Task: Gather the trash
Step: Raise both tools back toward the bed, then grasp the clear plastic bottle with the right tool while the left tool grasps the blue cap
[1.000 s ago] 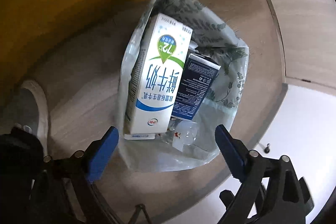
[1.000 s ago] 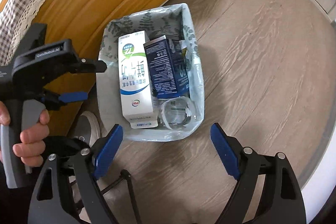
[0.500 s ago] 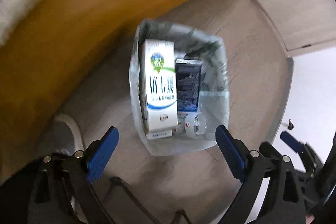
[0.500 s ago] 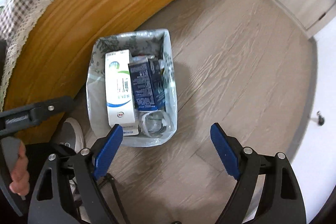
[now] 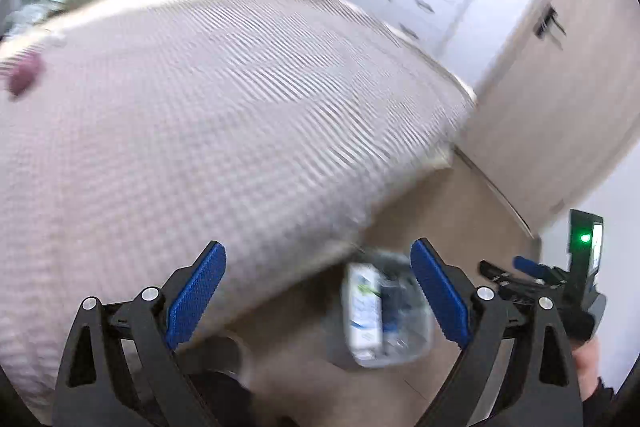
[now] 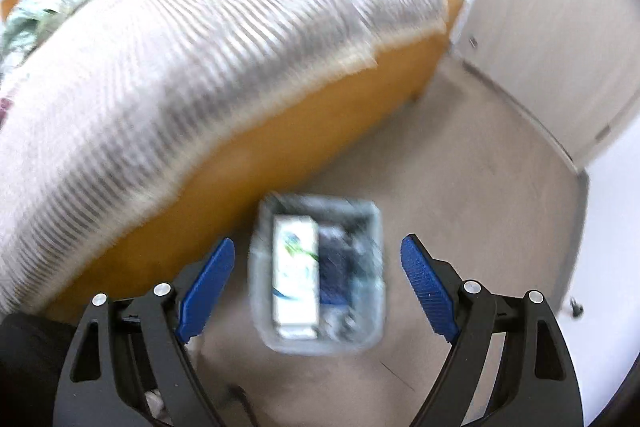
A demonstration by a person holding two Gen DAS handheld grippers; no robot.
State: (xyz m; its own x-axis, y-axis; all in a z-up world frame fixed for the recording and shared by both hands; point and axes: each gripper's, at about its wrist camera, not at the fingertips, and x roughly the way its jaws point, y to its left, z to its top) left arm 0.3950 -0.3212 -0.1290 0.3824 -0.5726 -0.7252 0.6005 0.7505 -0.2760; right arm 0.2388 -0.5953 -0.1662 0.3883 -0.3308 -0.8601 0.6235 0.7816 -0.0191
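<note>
We have lifted both grippers well away from the trash bin (image 6: 318, 273): a second ago it filled both views from close above, and now it sits small on the wooden floor (image 6: 460, 195) beside the bed frame (image 6: 280, 143), with the checked bedspread (image 5: 200, 107) taking up most of each picture. The white milk carton (image 6: 296, 277) and the dark blue box (image 6: 334, 271) lie side by side inside the lined bin, so we judge this drop-off finished and the next step to be looking for more trash, perhaps on the bed. A dark reddish object (image 5: 24, 77) lies far across the bedspread, but motion blur keeps us from saying what it is.

Our left gripper (image 5: 318, 301) has tilted up toward the bed, its blue pads wide apart with nothing between them. Our right gripper (image 6: 318, 289) points more steeply down over the bin, jaws spread just as wide and empty. In the left view the right tool shows at the far edge, held in a hand (image 5: 588, 363).
</note>
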